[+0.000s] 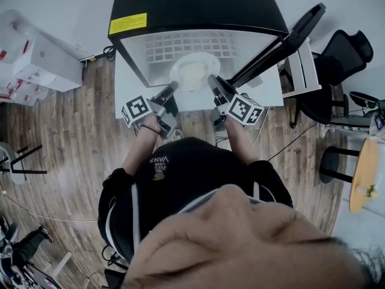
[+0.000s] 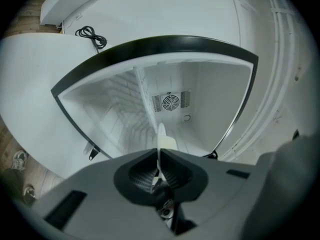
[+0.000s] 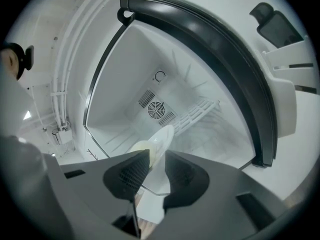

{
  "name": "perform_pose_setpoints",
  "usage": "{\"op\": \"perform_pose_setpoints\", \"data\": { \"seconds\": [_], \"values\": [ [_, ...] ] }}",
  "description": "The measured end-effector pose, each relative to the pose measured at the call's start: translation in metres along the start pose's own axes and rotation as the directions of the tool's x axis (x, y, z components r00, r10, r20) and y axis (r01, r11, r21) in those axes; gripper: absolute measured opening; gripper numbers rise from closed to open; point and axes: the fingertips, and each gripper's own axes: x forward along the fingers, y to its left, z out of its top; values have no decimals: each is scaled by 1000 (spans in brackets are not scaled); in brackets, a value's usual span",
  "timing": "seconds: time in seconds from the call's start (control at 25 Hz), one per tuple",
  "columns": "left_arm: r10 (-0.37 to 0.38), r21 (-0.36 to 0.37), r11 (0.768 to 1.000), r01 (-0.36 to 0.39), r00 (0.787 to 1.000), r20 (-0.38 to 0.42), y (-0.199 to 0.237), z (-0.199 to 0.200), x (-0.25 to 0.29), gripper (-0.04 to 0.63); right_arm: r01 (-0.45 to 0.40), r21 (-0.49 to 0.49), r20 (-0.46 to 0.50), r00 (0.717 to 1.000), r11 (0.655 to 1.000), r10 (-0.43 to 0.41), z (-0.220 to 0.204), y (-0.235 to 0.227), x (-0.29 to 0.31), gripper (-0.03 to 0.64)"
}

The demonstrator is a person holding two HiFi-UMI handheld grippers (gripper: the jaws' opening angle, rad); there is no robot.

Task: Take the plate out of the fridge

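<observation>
A white plate (image 1: 194, 71) with something pale yellow on it sits in the mouth of the open black mini fridge (image 1: 198, 5). My left gripper (image 1: 173, 87) is on its left rim and my right gripper (image 1: 213, 80) on its right rim. In the left gripper view the plate (image 2: 161, 138) shows edge-on, with the left gripper (image 2: 159, 151) shut on it. In the right gripper view the plate (image 3: 162, 136) runs tilted between the jaws of the right gripper (image 3: 157, 156), and both pads lie against it with a wide gap behind.
The fridge door (image 1: 289, 38) stands swung open to the right. A wire shelf (image 1: 192, 46) and a round fan grille (image 2: 171, 102) lie behind the plate. The fridge stands on a white base (image 1: 264, 92) on wooden floor. An office chair (image 1: 340, 59) is at the right.
</observation>
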Motion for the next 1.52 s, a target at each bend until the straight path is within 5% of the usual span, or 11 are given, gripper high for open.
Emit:
{"op": "perform_pose_setpoints", "data": {
  "seconds": [1.52],
  "values": [
    [7,3,1000,-8,994,110,-15,-73,-34,31,-97,-25,-63,993,995,95,-16,10,-65,101]
  ]
}}
